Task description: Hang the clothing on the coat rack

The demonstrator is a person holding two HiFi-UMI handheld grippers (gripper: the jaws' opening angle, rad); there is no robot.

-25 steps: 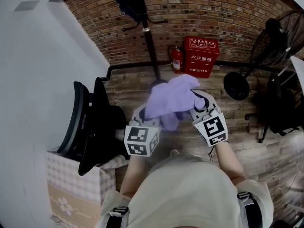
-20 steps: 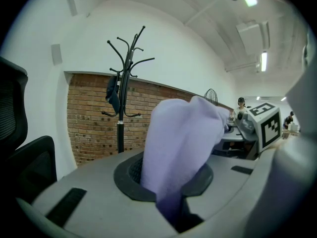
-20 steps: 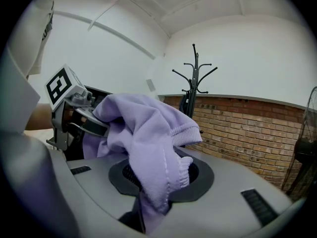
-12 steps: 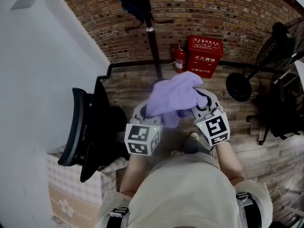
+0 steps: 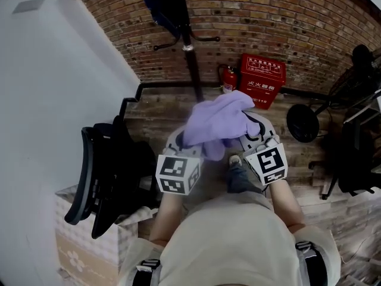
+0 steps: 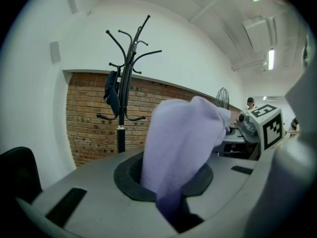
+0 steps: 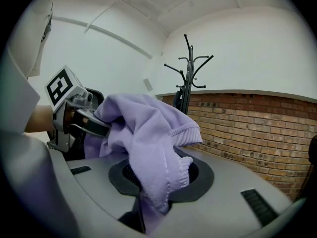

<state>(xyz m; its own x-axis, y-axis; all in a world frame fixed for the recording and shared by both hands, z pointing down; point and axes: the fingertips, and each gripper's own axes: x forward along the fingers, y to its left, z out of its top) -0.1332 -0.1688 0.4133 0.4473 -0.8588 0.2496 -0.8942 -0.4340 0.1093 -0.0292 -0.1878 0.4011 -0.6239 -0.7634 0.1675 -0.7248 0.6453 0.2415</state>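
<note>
1. The left gripper (image 6: 171,213) is clenched on a fold of the purple garment (image 5: 217,123). The cloth runs down into the slot between its jaws and rises out of it in a loose hump. The pinch takes only a thin layer, so I judge it secure for carrying but poor for steering the fabric.

2. The coat rack (image 5: 189,52) stands ahead against the brick wall, well apart from both grippers. A dark garment (image 5: 162,2) already hangs on 1 of its arms, and other curved arms look free.

3. The purple garment is bunched in the air between the 2 grippers, in front of the person's chest, and touches nothing else. It looks like a soft knit: light, limp and not fragile. It should sag and fold wherever it is unsupported, and a loose fold could slide off a hook.

4. The right gripper (image 7: 147,213) grasps a thicker bundle that includes a ribbed edge (image 7: 187,133). That ribbed band is probably the better place to hold, since it is firmer. An opening near it, a neck or a cuff, would seat over a hook more surely than the bunched middle.
</note>
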